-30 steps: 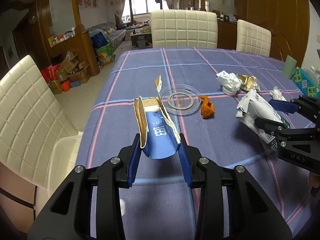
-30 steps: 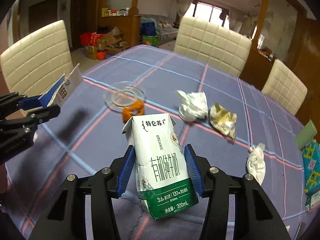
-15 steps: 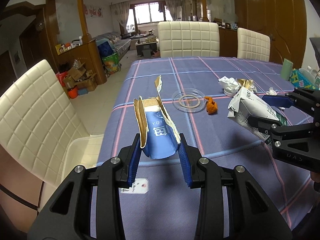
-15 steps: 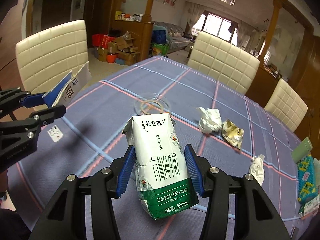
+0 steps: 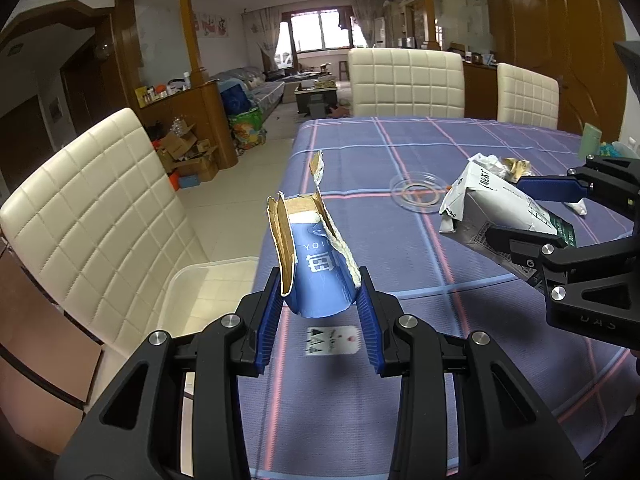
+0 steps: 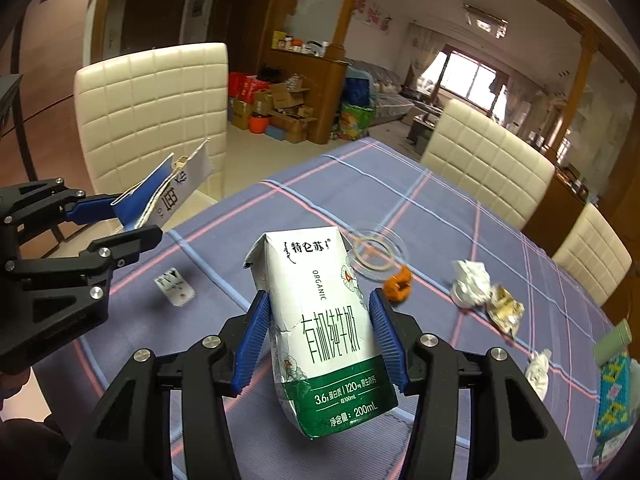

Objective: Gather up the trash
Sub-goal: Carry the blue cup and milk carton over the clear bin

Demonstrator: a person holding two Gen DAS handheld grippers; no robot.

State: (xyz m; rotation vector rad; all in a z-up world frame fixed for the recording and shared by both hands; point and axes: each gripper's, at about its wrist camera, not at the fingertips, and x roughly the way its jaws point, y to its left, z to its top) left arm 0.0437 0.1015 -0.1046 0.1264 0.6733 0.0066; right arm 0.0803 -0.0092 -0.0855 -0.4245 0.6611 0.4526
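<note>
My left gripper is shut on a torn blue carton with its brown inside showing, held above the near left edge of the table. The same carton and left gripper appear at the left of the right wrist view. My right gripper is shut on a white and green milk carton, lifted off the cloth; that milk carton also shows at the right of the left wrist view. On the table lie an orange peel, crumpled white paper and a gold wrapper.
A small white packet lies on the purple checked cloth under the left gripper. A clear round lid sits mid-table, a white tissue and a green tin at the right. Cream chairs stand around the table.
Both grippers have drawn back and slightly up from the table centre with their cartons still held. The small white packet has come into view on the cloth.
</note>
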